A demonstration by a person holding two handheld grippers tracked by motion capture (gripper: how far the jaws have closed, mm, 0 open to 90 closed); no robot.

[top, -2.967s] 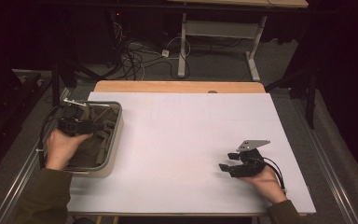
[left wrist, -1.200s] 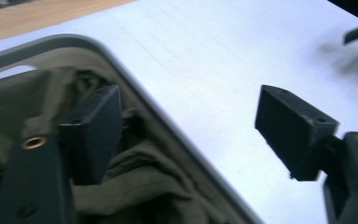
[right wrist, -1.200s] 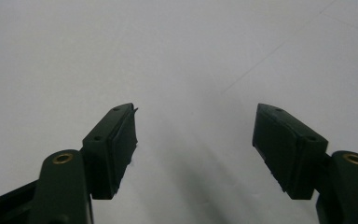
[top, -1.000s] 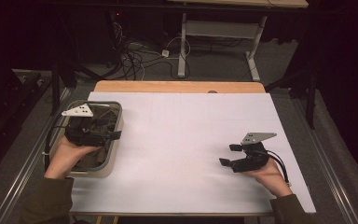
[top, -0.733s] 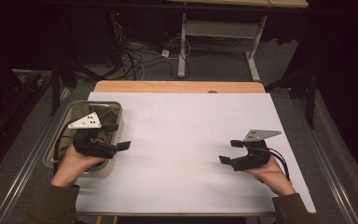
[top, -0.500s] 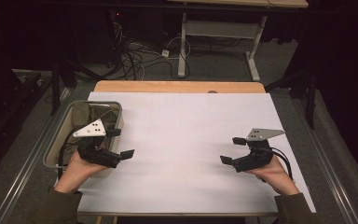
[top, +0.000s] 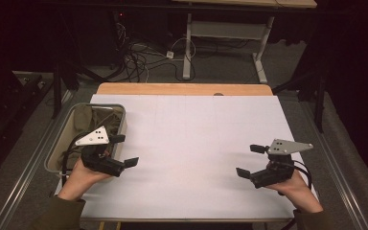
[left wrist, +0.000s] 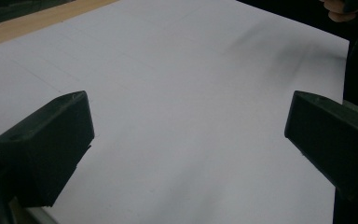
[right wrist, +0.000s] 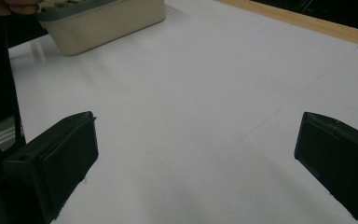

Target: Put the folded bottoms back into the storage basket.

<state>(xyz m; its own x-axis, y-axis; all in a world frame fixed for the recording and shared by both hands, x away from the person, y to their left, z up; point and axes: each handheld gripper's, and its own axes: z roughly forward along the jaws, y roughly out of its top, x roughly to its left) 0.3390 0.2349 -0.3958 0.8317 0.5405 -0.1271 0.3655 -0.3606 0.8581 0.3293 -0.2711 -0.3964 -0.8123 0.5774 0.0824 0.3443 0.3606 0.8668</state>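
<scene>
Presently both claws stand spread and empty over the white table sheet point(top: 191, 143). The left gripper point(top: 124, 151) sits just clear of the near right corner of the grey bin point(top: 57, 143), its jaws wide apart after just opening, nothing between them; its own view confirms only bare sheet ahead of the two black jaws. The right gripper point(top: 249, 160) is well apart, across the sheet near the opposite edge, its jaws likewise just opened wide and holding nothing. The olive cloth point(top: 88, 117) lies bundled inside the bin, behind and to the outer side of the left claw, not touched by either one. Judgement: the work in hand appears to be getting that cloth out onto the sheet. To do it well, the left claw should turn back over the rim, come down onto a raised fold rather than the flat mass, and close fully before lifting. Care is needed with the cable trailing near the bin wall, which could snag. The right claw is best kept wide and ready to take a second corner once the cloth clears the rim.
</scene>
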